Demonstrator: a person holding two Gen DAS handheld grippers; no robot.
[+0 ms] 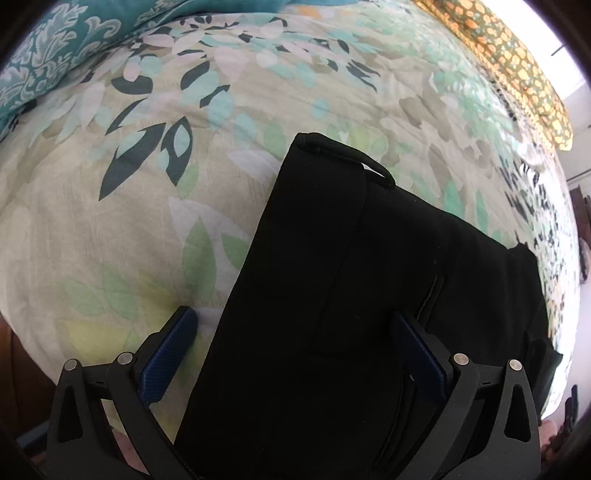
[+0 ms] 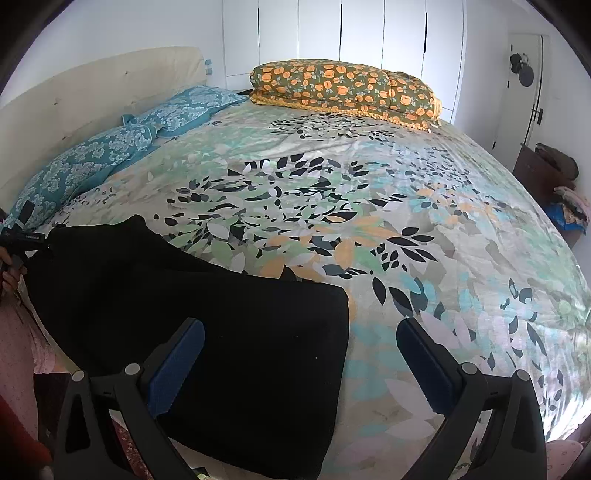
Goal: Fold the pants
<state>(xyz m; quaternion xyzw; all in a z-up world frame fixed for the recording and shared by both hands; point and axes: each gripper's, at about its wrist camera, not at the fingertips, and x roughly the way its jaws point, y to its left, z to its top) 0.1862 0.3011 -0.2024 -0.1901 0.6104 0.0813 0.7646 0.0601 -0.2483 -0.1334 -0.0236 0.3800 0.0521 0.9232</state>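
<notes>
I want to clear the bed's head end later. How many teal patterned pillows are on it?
2. One teal pillow lies nearer, by the headboard; the other sits further along it, toward the orange floral quilt. More may be hidden.

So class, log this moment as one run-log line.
left claw: open, over pants | right claw: open, empty | pants: folded on bedspread

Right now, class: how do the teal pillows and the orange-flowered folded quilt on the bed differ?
The teal pillows carry a pale damask pattern; the orange-flowered quilt shows orange blooms on olive green.
The pillows lie along the cream headboard; the quilt lies at the bed's far edge, before the white cupboards.
The pillows are two separate pieces; the quilt is one folded bundle.
Both rest on the leaf-print bedspread, away from the black pants.
</notes>
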